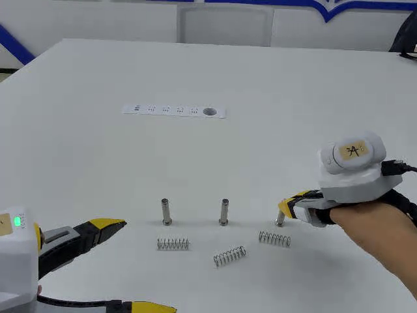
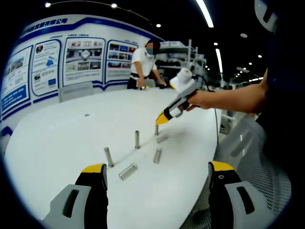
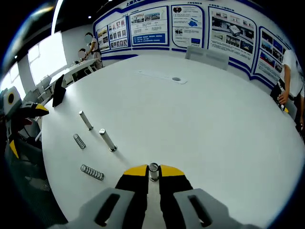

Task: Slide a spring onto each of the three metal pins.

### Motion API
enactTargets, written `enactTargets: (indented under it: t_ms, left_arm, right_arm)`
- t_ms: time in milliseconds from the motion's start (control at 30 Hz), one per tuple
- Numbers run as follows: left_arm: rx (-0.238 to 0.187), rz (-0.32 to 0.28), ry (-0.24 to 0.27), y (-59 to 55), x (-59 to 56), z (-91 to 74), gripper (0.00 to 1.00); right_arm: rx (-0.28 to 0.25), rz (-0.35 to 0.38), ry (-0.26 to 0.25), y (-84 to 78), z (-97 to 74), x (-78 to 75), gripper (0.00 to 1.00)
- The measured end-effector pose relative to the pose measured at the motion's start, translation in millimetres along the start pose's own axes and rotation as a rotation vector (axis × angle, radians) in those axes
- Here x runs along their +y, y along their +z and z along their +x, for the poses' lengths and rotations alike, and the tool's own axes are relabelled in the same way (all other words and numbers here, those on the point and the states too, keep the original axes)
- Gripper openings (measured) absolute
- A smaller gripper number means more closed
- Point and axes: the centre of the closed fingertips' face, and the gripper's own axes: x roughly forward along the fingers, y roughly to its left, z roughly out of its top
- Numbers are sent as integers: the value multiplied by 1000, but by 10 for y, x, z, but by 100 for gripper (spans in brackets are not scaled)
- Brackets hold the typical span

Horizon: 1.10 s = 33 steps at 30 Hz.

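room: wall of blue-trimmed posters (image 3: 143,31); a person (image 2: 145,67) stands at the far edge of the table
table (image 1: 260,85): white, curved edge; a flush outlet strip (image 1: 174,110) is set in the top, well behind the middle pin
middle pin (image 1: 224,212): upright, bare, centre of a row of 3 pins
left pin (image 1: 166,212): upright, bare, in the same row to the left of the middle pin, apart from it
right pin (image 1: 280,220): upright, in the same row to the right of the middle pin, about as far off as the left pin; clamped near its top
left spring (image 1: 172,244): lies flat on the table, front-left of the middle pin, on no pin
middle spring (image 1: 229,255): lies flat and slanted, just in front of the middle pin, not touching it
right spring (image 1: 274,239): lies flat, front-right of the middle pin, on no pin
right gripper (image 3: 153,171): right of the middle pin, coming in from the right side; its yellow-tipped fingers (image 3: 136,171) are pressed onto the right pin from both sides, and the right gripper view shows the pin head between the tips
left gripper (image 1: 135,266): front-left of the middle pin, well apart from it, low near the table's front edge; its fingers (image 2: 94,169) are spread wide and touch none of the 3 springs
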Motion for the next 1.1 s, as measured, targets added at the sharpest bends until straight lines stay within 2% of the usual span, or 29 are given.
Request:
enactTargets:
  t_ms: [1100]
  left_arm:
    - [7, 4, -4, -5, 4, 15, 89]
  right_arm:
    - [-6, -34, 5, -20, -20, 23, 11]
